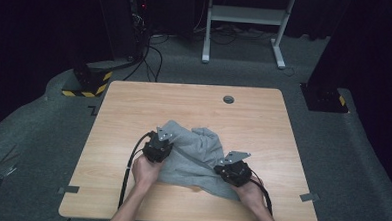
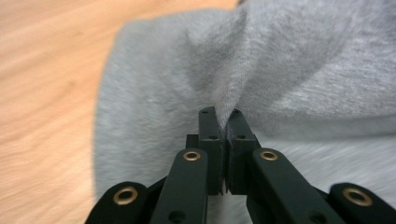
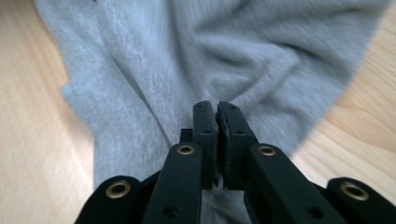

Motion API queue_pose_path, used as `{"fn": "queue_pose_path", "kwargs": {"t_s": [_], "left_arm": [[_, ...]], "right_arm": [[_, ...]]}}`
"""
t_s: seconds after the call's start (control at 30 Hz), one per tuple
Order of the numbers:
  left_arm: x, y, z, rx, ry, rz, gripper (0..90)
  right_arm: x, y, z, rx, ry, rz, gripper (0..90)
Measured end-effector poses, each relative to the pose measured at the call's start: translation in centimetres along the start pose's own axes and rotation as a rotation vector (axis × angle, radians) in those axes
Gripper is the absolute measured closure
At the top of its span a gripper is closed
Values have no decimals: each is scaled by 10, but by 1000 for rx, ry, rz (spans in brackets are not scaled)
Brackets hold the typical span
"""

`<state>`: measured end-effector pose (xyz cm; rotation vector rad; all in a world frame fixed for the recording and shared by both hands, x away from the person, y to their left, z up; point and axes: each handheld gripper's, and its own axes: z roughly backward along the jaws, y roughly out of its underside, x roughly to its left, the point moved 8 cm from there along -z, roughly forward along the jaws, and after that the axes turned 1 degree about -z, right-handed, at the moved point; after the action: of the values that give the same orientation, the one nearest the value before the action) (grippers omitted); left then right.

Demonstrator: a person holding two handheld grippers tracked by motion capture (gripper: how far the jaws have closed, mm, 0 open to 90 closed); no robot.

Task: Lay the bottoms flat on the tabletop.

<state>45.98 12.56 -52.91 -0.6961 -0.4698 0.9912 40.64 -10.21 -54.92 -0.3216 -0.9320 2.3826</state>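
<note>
Now pinching grey cloth [image 1: 194, 153] on wooden table [image 1: 134, 108].
Left gripper [image 2: 220, 113] clamped on a fold at 9 o'clock; right gripper [image 3: 217, 106] clamped on fabric at 4 o'clock.

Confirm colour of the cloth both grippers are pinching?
Plain light grey cloth; clearest in the right gripper view.

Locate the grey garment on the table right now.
In the high view, the grey garment lies crumpled on the table's near half, pinched between left gripper and right gripper.

No readable text, label, brand, number or sign appears on anything in these views.
</note>
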Motion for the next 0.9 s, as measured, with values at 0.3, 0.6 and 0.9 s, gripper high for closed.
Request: {"fn": "queue_pose_path", "kwargs": {"t_s": [0.3,0.6,0.9], "left_arm": [[-11,30,-7,59,11,-21,719],[-1,59,-1,44,-3,33,574],[-4,65,-1,-45,-10,43,531]], "right_arm": [[-4,7,13,-73,-49,-70,689],[-51,-7,4,-122,42,-251,599],[-66,-13,-39,-33,53,-300,718]]}}
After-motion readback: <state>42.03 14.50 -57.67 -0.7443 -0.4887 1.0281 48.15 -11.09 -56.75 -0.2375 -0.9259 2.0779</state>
